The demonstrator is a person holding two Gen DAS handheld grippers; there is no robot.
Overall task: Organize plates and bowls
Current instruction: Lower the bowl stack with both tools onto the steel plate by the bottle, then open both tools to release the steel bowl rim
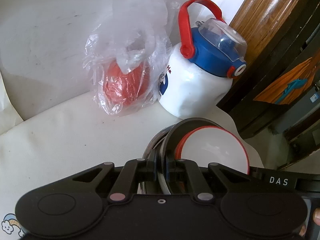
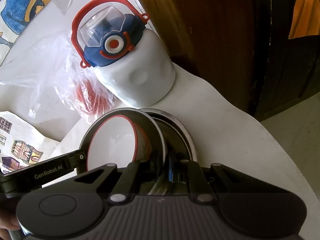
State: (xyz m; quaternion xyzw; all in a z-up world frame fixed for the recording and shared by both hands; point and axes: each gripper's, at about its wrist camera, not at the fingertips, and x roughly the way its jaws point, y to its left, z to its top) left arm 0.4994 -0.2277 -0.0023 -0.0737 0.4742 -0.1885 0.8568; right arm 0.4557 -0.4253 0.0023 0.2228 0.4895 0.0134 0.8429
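Tongs: L point(image 1: 161, 165) + R point(image 2: 167, 169) both clamped on steel plate point(image 1: 170, 132) rim, plate tilted upright.

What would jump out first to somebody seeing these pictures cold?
Probably the white water bottle with its blue lid and red handle, standing at the back of the white table by a wooden post. Just left of it sits a crumpled clear plastic bag with something red inside. Up close, the left gripper and right gripper each have their jaws closed on a tilted metal plate, with a red-rimmed white bowl leaning in it.
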